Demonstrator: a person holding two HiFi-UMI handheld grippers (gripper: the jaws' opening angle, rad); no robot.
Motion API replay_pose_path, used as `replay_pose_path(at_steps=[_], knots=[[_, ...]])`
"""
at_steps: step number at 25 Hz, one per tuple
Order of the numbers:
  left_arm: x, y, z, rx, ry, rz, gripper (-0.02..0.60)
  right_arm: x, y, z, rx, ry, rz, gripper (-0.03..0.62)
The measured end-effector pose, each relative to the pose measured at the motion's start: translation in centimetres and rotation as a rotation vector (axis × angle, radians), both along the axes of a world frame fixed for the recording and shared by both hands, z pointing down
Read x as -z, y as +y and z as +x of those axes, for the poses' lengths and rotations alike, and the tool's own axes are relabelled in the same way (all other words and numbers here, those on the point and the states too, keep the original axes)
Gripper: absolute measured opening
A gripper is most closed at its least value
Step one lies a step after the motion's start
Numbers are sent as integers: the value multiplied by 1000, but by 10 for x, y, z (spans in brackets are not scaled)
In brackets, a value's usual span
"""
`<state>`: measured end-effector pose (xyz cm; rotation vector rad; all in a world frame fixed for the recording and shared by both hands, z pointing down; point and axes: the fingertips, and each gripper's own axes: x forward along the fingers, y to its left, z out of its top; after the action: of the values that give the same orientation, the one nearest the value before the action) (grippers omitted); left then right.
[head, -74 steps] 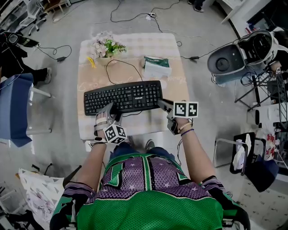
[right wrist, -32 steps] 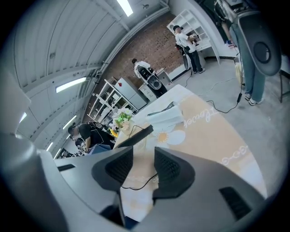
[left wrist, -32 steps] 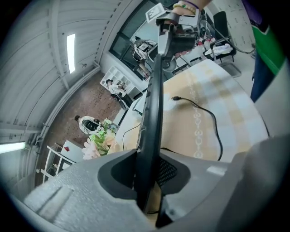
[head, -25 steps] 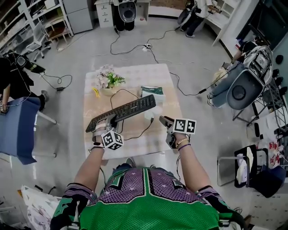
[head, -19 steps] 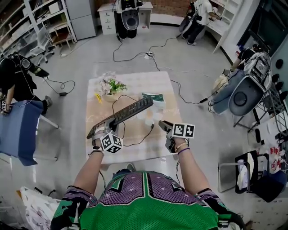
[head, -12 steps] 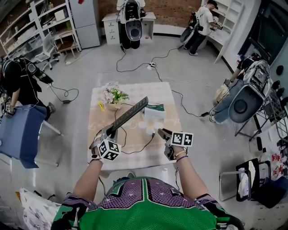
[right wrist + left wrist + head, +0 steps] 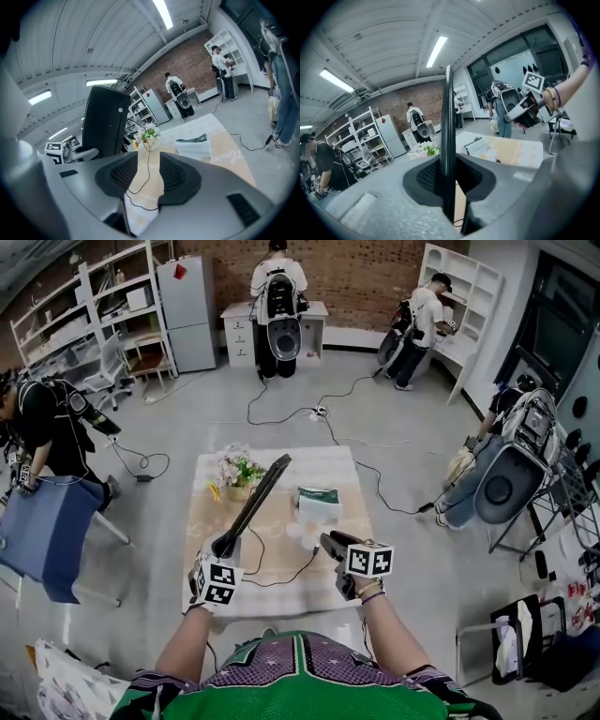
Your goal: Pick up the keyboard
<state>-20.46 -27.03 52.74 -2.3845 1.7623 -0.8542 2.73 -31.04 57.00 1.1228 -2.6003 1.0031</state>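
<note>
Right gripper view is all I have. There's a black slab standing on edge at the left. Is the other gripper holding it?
Observer: Yes. In the left gripper view, the left gripper has its jaws clamped on the thin edge of the keyboard.
Operator: Is it clear of the table?
Observer: Yes. The head view shows it tipped on edge in the air above the table, gripped at its near end.
Operator: Is my gripper touching it?
Observer: No. From above, the right gripper sits apart from it, off to its right.
</note>
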Motion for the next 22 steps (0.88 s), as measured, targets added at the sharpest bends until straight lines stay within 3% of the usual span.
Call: replay_pose_path(at_steps=[4,10,15,22], knots=[[24,9,5,20,88,40,71,21,3,4,-10,63,89,135],[60,22,15,44,162,114,71,56,4,14,-41,112,219,135],[95,33,20,43,250,187,71,92,4,24,-120,156,344,135],[129,51,23,68,291,277,71,135,10,37,-177,177,473,133]])
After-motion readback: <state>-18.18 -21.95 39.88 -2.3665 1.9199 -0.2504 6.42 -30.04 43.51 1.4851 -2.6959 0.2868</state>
